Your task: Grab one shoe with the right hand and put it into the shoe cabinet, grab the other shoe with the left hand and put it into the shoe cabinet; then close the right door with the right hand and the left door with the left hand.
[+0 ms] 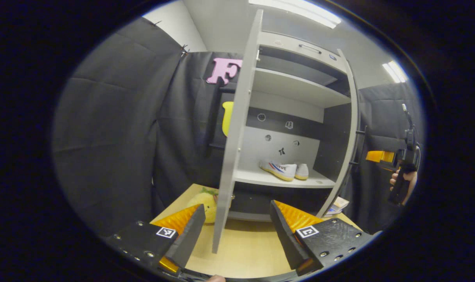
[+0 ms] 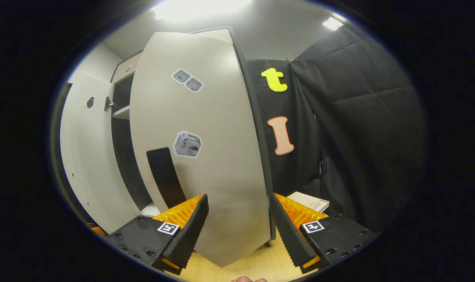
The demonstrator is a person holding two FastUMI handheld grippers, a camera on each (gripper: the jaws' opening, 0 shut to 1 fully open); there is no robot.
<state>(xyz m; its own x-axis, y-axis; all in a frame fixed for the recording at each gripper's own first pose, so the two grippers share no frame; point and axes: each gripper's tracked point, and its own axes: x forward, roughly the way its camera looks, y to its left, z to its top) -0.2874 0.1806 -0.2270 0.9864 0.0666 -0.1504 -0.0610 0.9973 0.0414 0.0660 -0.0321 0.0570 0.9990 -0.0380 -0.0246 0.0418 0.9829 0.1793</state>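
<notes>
Both shoes [image 1: 284, 170] rest on the shoe cabinet [image 1: 300, 88] shelf; its rigid, light, hinged right door [image 2: 206, 156] and left door [image 1: 233, 137], best pushed on their outer faces, stand between the spread fingers of the right gripper [image 2: 237, 223] and left gripper [image 1: 237, 231].

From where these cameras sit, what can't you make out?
- Right gripper view: the right door hides the cabinet's inside, shoes included.
- Left gripper view: the left door cuts off the yellow toy.
- Left gripper view: the shoes are too small for detail.
</notes>
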